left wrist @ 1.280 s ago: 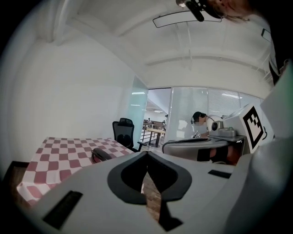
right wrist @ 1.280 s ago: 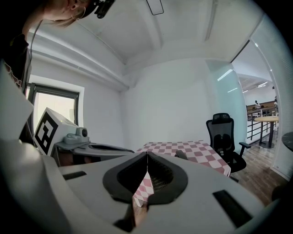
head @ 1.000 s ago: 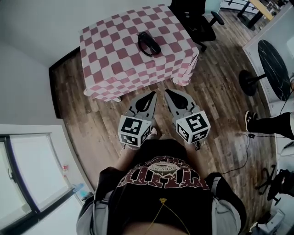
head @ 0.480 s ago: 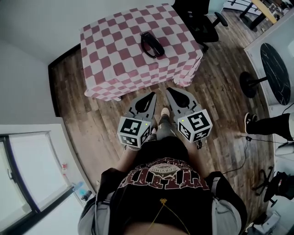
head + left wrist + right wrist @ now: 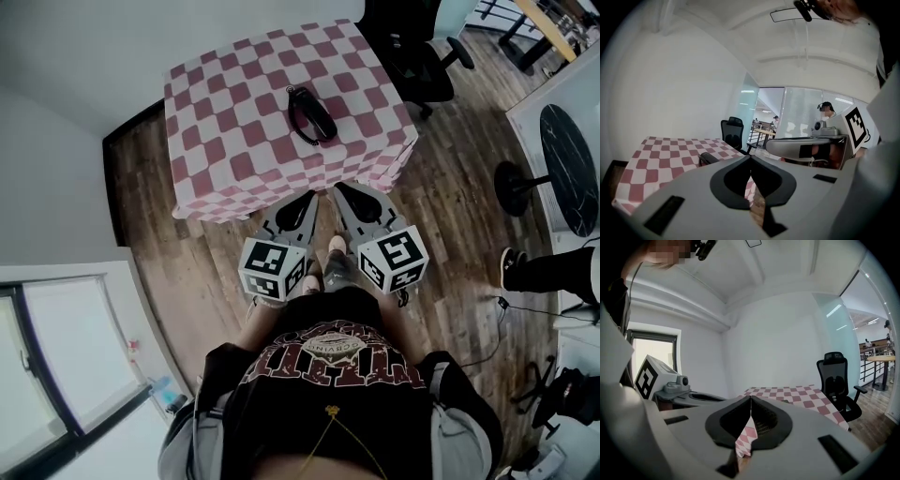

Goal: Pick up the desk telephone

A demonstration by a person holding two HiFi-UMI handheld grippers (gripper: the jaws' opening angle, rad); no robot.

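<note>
The black desk telephone [image 5: 310, 114] lies mid-table on the pink-checked cloth [image 5: 216, 141], at 12 o'clock from the grey left gripper [image 5: 308, 196] and right gripper [image 5: 341, 188], both closed and empty, seemingly equally near; its long axis runs 11-to-5

I hold my left gripper [image 5: 308, 198], a grey plastic two-jaw tong with black-lined jaws, and my right gripper [image 5: 341, 190], its twin, side by side in front of my waist. Both point toward the far side and tip a little below level. Their noses lean toward each other, near but apart. At the near end each carries a white cube with black square markers, one on the left [image 5: 272, 268] and one on the right [image 5: 395, 260], and these hide my hands. In each gripper view the jaws meet at the tips, pressed together on nothing.
</note>
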